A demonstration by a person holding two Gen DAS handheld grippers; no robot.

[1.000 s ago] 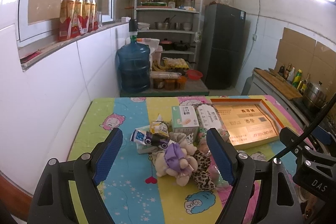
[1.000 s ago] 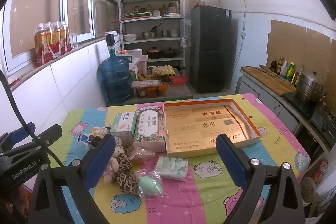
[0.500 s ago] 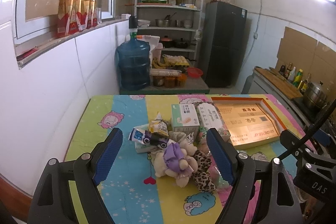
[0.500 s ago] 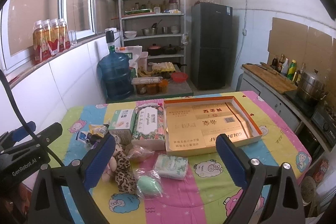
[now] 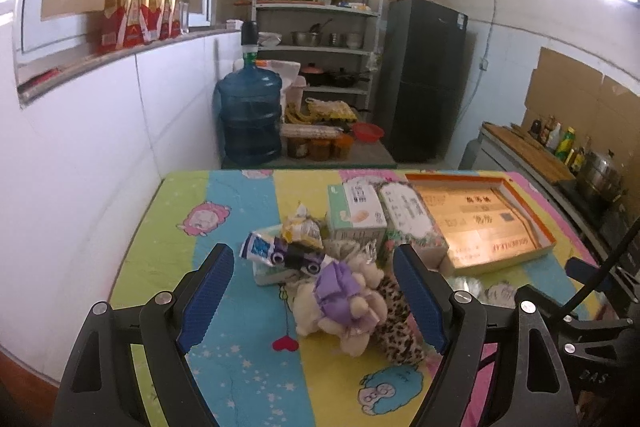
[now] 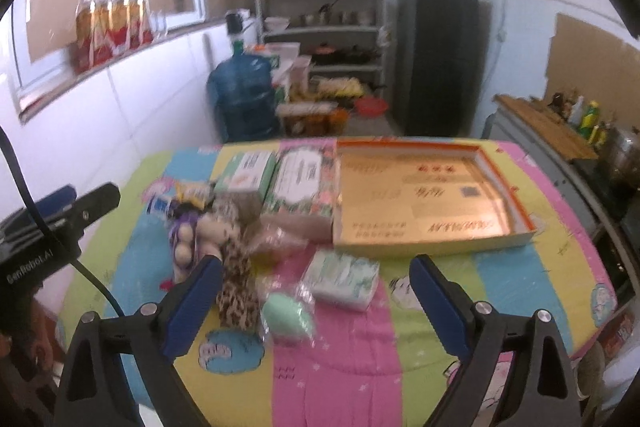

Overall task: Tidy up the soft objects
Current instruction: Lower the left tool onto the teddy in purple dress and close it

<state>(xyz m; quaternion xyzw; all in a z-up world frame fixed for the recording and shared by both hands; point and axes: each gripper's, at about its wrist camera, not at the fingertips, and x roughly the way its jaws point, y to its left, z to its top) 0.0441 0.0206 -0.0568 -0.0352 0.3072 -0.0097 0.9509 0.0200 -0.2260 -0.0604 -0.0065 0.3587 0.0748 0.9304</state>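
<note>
In the left wrist view, the left gripper [image 5: 313,269] was spread wide and empty, with the plush toy [image 5: 340,299] lying on the table [image 5: 224,367] between its fingers. In the right wrist view, the right gripper [image 6: 316,277] gaped empty above a tissue pack [image 6: 342,277]; the plush toy [image 6: 200,239] lay just beyond its left fingertip.

- Left tongs [image 5: 313,297]: black frame, blue ribbed pads, silver screws.
- Right tongs [image 6: 316,301]: black frame, blue pads, silver screws.
- Black cable; white "GenRobot.AI" lettering.
</note>
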